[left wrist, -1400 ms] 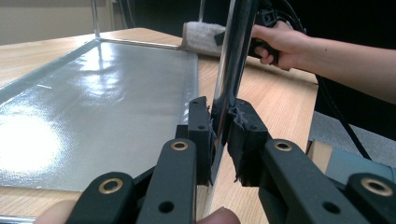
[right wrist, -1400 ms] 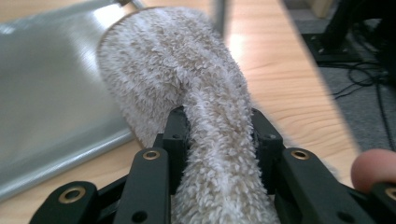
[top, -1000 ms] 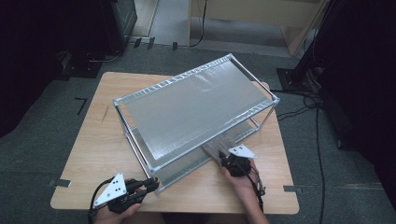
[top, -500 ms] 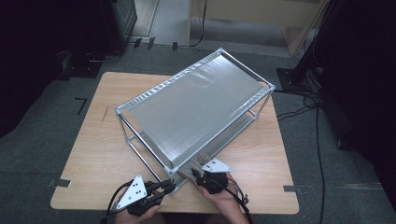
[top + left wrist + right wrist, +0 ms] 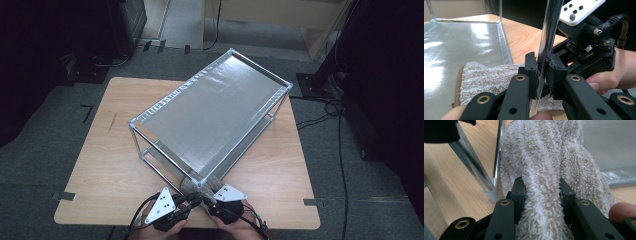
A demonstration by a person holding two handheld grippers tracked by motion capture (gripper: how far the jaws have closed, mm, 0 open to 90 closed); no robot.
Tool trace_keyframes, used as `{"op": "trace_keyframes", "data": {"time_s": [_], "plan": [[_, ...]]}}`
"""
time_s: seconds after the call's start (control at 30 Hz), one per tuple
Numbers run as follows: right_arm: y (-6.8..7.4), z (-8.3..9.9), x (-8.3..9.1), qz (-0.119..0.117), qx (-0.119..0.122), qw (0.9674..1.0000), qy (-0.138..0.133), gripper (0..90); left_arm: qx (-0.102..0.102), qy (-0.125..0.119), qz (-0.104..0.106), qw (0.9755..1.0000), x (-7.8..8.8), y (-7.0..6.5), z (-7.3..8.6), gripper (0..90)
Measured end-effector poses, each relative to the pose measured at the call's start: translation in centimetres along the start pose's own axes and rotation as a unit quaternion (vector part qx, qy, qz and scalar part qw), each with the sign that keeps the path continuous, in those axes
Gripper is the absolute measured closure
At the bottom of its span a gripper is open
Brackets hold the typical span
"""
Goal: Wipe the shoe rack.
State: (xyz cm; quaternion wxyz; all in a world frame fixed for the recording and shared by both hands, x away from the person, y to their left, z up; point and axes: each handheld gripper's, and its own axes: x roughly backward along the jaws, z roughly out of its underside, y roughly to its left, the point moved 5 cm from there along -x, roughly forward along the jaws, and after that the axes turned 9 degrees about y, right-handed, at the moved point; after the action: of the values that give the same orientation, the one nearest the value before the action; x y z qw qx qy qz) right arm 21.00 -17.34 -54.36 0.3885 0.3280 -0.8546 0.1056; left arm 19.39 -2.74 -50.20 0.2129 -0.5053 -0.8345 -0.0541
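While clamped on the chrome corner post (image 5: 547,47) of the shelf rack (image 5: 210,117), left gripper (image 5: 543,75) noted steadying the frame at the table's (image 5: 110,165) near edge; right gripper (image 5: 541,195) noted shut on a fold of the beige towel (image 5: 544,157). Advised: hold the post firm and level, draw the towel slowly to avoid snagging the rail. Towel found on the lower shelf (image 5: 454,50), at the near corner just beside the post, bunched between the right jaws.

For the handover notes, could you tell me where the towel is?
High view: the towel lies at the rack's near corner, pinched by the right gripper.
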Motion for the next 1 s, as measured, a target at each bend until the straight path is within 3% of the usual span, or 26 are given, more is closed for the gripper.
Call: {"op": "trace_keyframes", "data": {"time_s": [0.1,0.17,0.23,0.3,0.37,0.43,0.47,0.53,0.6,0.67,0.73,0.9,1.0], "plan": [[-0.2,0.2,0.2,-0.005,-0.004,1.0,-0.003,66.1,0.002,-0.001,0.01,0.9999,0.5,0.6,0.2,71.8],[-0.2,0.1,0.1,-0.005,-0.002,1.0,-0.002,66.0,-0.008,-0.022,0.03,0.9993,1.5,1.2,0.3,66.5],[-0.3,0.2,0.1,-0.008,-0.003,1.0,-0.002,66.0,-0.013,-0.034,0.013,0.9993,2.6,2.3,0.4,65.0],[-0.4,0.2,0.1,-0.01,-0.002,0.9999,-0.003,65.9,0.005,-0.043,0.007,0.999,3.8,4.1,0.8,63.4],[-0.5,0.1,0.1,-0.013,-0.004,0.9999,-0.002,65.9,0.017,-0.048,-0.021,0.9985,4.7,5.6,1.0,62.4],[-0.5,0.1,0.1,-0.012,-0.003,0.9999,-0.002,65.9,0.036,-0.055,-0.058,0.9962,5.8,7.3,1.2,62.4],[-0.4,0.1,0.1,-0.011,-0.002,0.9999,-0.001,65.8,0.045,-0.057,-0.087,0.9936,6.5,8.5,1.4,62.4],[-0.4,0.2,0.2,-0.011,-0.003,0.9999,-0.001,65.8,0.062,-0.059,-0.123,0.9887,7.4,10.1,1.8,61.9],[-0.5,0.2,0.2,-0.011,-0.004,0.9999,-0.001,65.8,0.088,-0.067,-0.155,0.9817,8.4,11.8,2.1,61.3],[-0.5,0.2,0.2,-0.013,-0.009,0.9999,-0.003,65.5,0.116,-0.074,-0.189,0.9723,9.4,13.7,2.4,60.5],[-0.5,0.2,0.3,-0.017,-0.017,0.9997,-0.007,65.4,0.137,-0.077,-0.204,0.9663,9.7,14.9,2.6,59.9],[-0.3,-0.1,1.1,-0.021,-0.016,0.9995,-0.015,65.8,0.173,-0.058,-0.22,0.9583,8.7,17.1,2.9,59.3],[-0.2,-0.3,2.0,-0.021,-0.018,0.9994,-0.022,65.8,0.169,-0.043,-0.233,0.9566,7.7,18.3,2.6,59.9]]}}
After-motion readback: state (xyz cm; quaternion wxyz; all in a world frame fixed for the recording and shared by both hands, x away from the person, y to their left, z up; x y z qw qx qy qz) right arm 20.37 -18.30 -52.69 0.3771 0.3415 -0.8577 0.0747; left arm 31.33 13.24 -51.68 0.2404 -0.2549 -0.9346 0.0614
